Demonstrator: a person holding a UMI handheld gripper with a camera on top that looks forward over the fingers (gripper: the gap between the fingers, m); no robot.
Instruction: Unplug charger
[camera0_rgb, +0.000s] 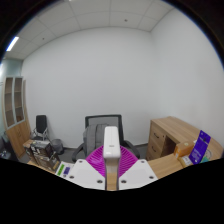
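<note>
My claw (110, 165) grips the white charger (111, 148) by its sides; it looks light, rigid, smooth, so I'd hold firmly.

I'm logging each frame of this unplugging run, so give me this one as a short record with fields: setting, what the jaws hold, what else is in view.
setting: office room with white walls
gripper: jaws shut on the white charger, pink pads against its sides
charger pose: upright between the jaws, raised in the air
beyond the charger: grey office chair
to one side: wooden desk
other side: black chair near a wooden shelf
socket: not visible
</note>
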